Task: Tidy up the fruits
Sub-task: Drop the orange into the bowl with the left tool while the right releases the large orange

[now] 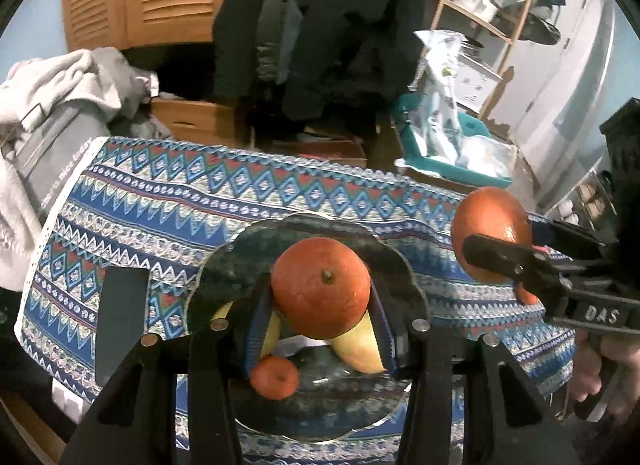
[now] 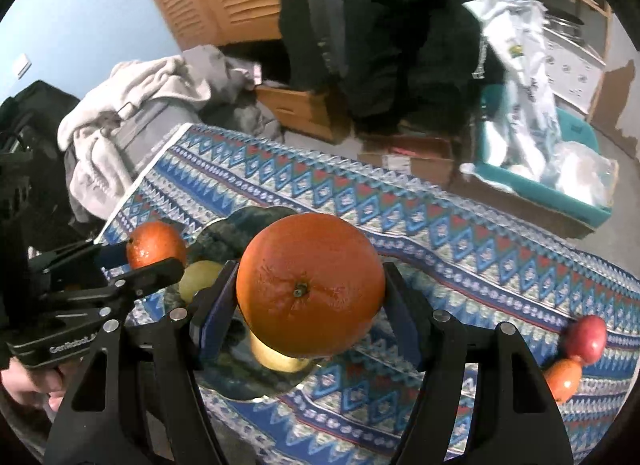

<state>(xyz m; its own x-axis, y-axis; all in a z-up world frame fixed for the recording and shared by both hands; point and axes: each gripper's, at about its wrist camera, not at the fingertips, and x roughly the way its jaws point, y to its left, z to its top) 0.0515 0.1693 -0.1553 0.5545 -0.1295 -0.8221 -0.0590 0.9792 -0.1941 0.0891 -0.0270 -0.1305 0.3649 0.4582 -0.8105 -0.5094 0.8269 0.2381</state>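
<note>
My left gripper (image 1: 320, 299) is shut on an orange (image 1: 320, 281), held above a dark green scalloped plate (image 1: 316, 227). On the plate lie a small tangerine (image 1: 275, 377) and yellow fruit (image 1: 360, 349), partly hidden by the orange. My right gripper (image 2: 312, 301) is shut on a bigger orange (image 2: 310, 285), just right of the plate (image 2: 250, 221). Each view shows the other gripper with its orange: the right gripper (image 1: 496, 243) at the right edge, the left gripper (image 2: 156, 259) at the left. A yellow-green fruit (image 2: 200, 279) rests on the plate too.
A red apple (image 2: 586, 339) and a small orange fruit (image 2: 564, 379) lie on the patterned tablecloth (image 2: 440, 225) at the right. Behind the table are a teal bin (image 2: 560, 193) with plastic bags, cardboard boxes, piled clothes (image 2: 132, 105) and dark hanging garments.
</note>
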